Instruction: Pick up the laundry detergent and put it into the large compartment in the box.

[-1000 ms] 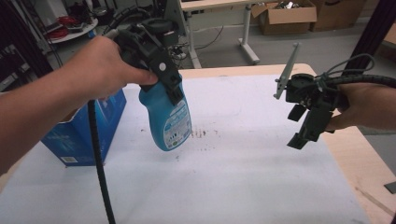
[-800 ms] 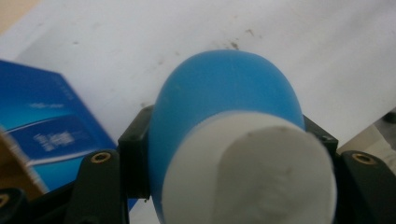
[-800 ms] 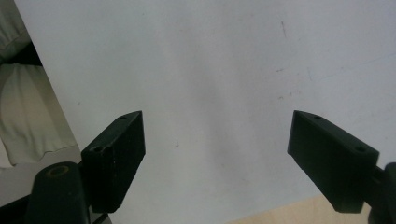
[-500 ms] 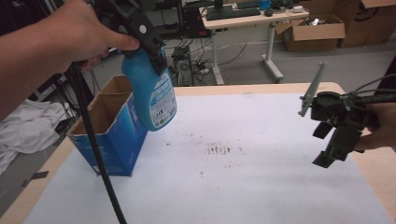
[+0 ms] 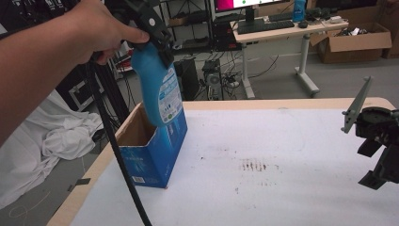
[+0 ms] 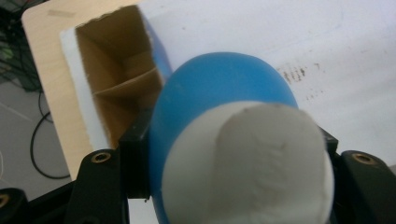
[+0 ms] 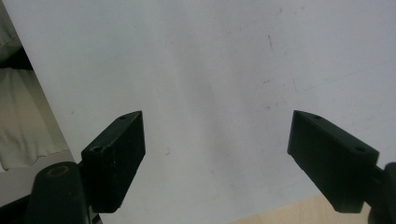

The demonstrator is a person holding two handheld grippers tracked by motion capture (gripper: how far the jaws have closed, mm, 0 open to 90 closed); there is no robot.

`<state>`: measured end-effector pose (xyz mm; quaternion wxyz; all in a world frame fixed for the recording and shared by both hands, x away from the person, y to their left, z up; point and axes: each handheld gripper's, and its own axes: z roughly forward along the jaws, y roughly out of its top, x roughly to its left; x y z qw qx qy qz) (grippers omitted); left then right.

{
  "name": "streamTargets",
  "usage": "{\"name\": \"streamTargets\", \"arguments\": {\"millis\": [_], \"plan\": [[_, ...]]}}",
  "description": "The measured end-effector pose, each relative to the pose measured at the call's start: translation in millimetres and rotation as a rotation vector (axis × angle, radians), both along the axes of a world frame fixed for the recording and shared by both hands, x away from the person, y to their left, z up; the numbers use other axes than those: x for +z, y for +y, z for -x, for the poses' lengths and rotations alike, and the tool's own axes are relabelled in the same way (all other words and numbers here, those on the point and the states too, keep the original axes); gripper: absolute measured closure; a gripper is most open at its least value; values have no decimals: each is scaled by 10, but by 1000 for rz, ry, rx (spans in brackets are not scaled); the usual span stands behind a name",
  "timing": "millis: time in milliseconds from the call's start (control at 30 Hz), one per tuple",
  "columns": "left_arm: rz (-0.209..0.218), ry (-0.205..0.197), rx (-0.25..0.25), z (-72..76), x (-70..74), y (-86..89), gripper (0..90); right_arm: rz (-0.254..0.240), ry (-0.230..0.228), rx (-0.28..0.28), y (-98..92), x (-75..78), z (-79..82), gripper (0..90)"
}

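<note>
The left hand-held gripper is clenched on the blue bottle, which hangs above the blue cardboard box; lowered off-centre, it could catch the box's divider and tip the box.

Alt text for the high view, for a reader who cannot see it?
The left gripper holds a blue bottle above an open blue cardboard box at the left edge of a white-covered table. The right gripper hangs open at the right edge.
</note>
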<state>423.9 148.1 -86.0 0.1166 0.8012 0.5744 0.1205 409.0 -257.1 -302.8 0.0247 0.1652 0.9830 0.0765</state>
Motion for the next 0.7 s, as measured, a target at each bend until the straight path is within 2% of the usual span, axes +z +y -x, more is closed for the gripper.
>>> {"name": "streamTargets", "arguments": {"millis": [167,400,533,700], "plan": [[3,-12,68,-34,21,177,379,-1,-1,0,20,12,-3,191],[0,-37,151,-85,-66,383,379,1,2,-3,14,-10,-12,191],[-9,-47,184,-115,-155,460,380,2,1,-2,19,-11,-19,191],[-3,-37,208,-165,-366,552,380,6,0,-6,22,-19,-29,191]]}}
